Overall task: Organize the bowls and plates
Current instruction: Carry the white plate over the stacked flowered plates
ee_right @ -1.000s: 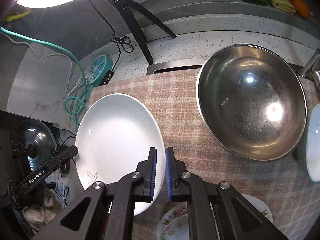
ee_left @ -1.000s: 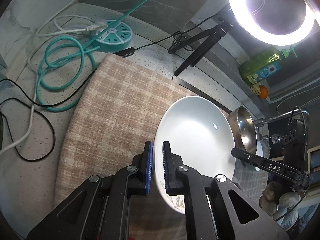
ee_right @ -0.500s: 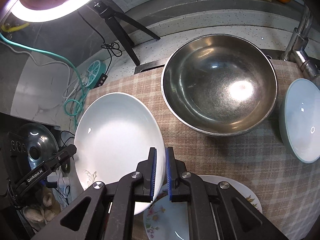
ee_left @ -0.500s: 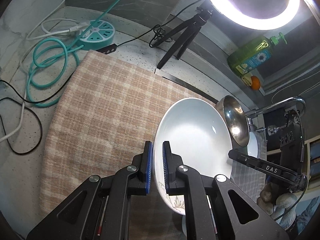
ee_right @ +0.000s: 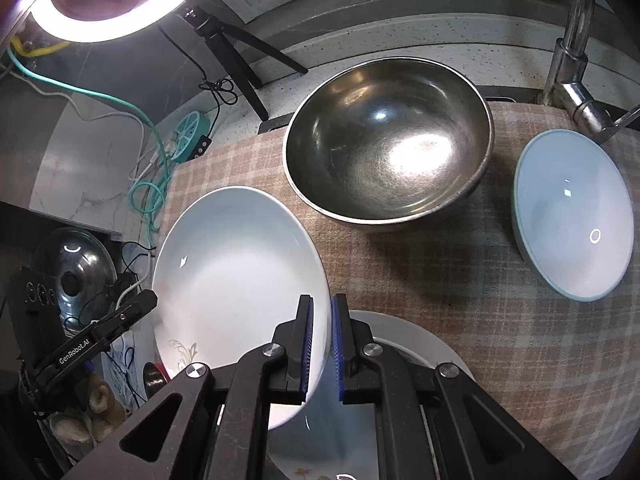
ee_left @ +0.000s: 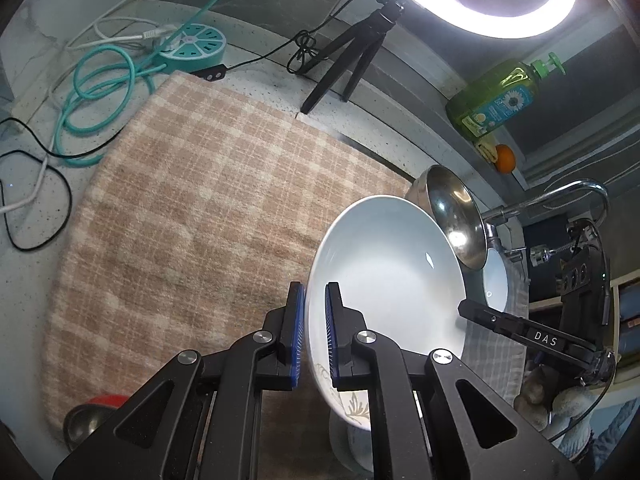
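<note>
A white plate (ee_left: 394, 272) with a small plant print near its rim hangs above the checked cloth, held by both grippers. My left gripper (ee_left: 313, 334) is shut on its left rim; my right gripper (ee_right: 320, 344) is shut on the opposite rim of the same white plate (ee_right: 236, 276). Under the plate's right part lies a flowered plate (ee_right: 404, 340). A big steel bowl (ee_right: 388, 144) stands behind, and a pale blue bowl (ee_right: 572, 216) sits to its right. In the left wrist view the steel bowl (ee_left: 452, 216) shows behind the plate.
The checked cloth (ee_left: 192, 208) covers the counter. A ring light tripod (ee_left: 352, 60), a teal power strip (ee_left: 192, 46) and coiled cables stand at the back left. A tap (ee_right: 572, 60), a green soap bottle (ee_left: 496, 100) and an orange (ee_left: 505, 158) are at the back right. A small red-and-steel bowl (ee_left: 92, 420) is near the front edge.
Both grippers have carried the white plate to the right and slightly up. It now hangs over the flowered plate, and the pale blue bowl has come into the right wrist view.
</note>
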